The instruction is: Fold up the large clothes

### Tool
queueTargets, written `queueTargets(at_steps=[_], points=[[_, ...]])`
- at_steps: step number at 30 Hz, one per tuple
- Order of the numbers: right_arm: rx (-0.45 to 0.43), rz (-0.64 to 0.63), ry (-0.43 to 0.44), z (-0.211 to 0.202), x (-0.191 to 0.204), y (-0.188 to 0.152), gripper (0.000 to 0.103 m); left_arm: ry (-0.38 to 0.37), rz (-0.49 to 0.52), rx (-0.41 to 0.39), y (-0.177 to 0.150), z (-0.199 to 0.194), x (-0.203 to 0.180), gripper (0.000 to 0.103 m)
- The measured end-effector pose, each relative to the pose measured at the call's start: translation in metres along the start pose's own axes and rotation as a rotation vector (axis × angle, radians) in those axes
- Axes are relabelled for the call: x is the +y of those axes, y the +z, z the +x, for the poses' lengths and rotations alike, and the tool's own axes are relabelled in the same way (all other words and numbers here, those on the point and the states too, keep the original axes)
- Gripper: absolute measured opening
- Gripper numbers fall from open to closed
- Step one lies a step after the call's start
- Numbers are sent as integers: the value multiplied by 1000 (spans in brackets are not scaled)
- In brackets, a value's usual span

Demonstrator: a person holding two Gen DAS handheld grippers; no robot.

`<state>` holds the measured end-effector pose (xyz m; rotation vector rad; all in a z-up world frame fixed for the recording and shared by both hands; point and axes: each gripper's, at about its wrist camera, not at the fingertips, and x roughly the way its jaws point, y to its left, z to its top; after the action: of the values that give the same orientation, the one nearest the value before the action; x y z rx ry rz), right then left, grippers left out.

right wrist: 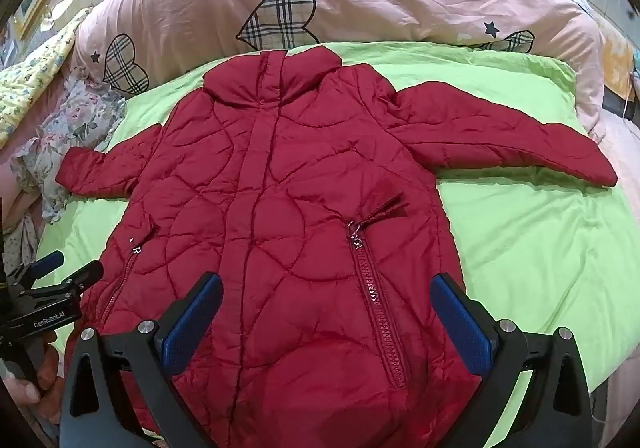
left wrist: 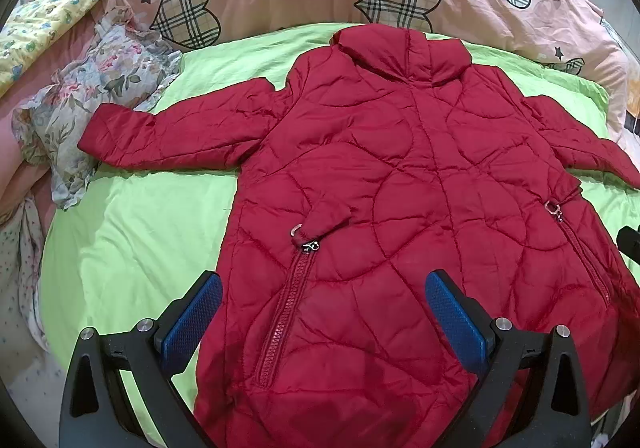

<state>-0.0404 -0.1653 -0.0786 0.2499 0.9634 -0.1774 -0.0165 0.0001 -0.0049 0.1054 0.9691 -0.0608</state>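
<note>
Green sheet (left wrist: 132, 248) under red coat (left wrist: 400, 187); both grippers above, fingers apart.

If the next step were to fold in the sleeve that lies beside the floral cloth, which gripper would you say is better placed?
Left, probably. The left gripper hangs open over the red coat on the side of that sleeve; the right gripper sits over the other half, nearer the opposite sleeve.
</note>
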Motion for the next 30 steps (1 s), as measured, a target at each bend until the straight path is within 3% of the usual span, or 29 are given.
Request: queueTargets(at_steps=[8, 13, 16, 20, 30], points=[[-1, 6, 10, -4, 1, 0, 103, -2, 3, -6, -2, -1, 1, 102], [-52, 17, 57, -5, -1, 0, 103, -5, -1, -31, 0, -1, -2, 102], [-18, 4, 51, -4, 0, 0, 103, -7, 0, -31, -1, -2, -2, 102], [-31, -14, 108, -6, 4, -2, 103, -7, 2, -30, 1, -4, -3, 102], [-16, -21, 124, -9, 9, -4, 103, 15, 19, -45, 0, -7, -4, 102]])
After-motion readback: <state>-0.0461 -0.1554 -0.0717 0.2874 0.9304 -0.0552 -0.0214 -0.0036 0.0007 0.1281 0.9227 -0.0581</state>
